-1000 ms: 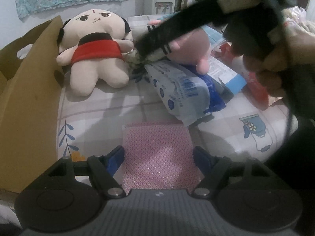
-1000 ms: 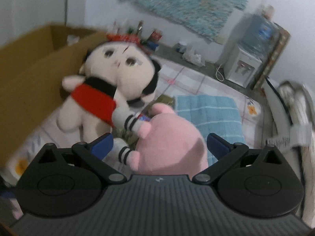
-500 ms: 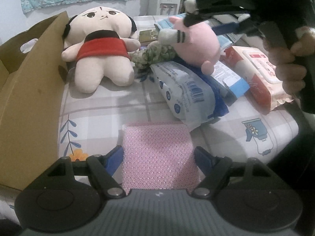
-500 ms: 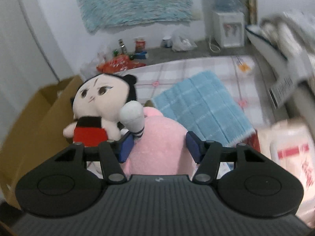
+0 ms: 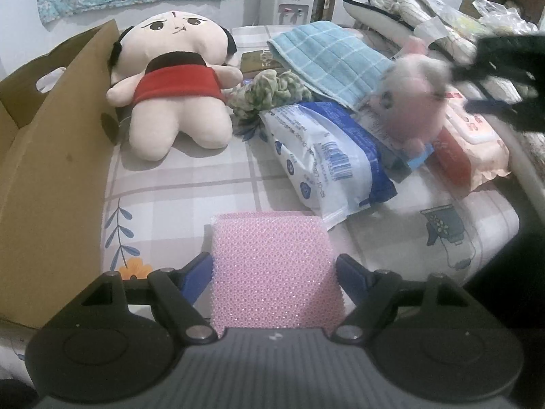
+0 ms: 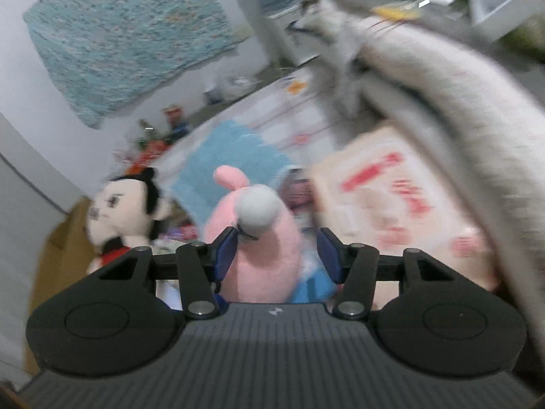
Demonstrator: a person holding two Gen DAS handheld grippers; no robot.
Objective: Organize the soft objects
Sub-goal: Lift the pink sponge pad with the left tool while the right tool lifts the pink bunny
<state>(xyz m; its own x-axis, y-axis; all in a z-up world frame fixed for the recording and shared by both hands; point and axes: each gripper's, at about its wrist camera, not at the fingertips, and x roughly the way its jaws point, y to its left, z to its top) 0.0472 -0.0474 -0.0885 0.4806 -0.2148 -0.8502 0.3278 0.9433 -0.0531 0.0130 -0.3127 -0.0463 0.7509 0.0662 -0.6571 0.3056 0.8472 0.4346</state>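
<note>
My left gripper (image 5: 274,272) is shut on a pink mesh sponge (image 5: 272,269) and holds it low over the bed. My right gripper (image 6: 276,252) is shut on a pink plush toy (image 6: 262,238) and holds it in the air; the toy also shows, blurred, at the right of the left wrist view (image 5: 412,102). A cream doll in a red top (image 5: 177,81) lies on the bed beside a brown cardboard box (image 5: 44,156). A blue checked towel (image 5: 327,58) and a green scrunchie (image 5: 269,92) lie behind it.
A blue and white tissue pack (image 5: 327,163) and a pink wipes pack (image 5: 473,143) lie on the checked bedsheet (image 5: 190,197). Pillows and bags (image 5: 425,10) are piled at the back right. A water dispenser (image 5: 289,3) stands by the wall.
My right gripper has lifted the pink plush toy off the pile and swung it to the right. My left gripper still holds the pink sponge in place.
</note>
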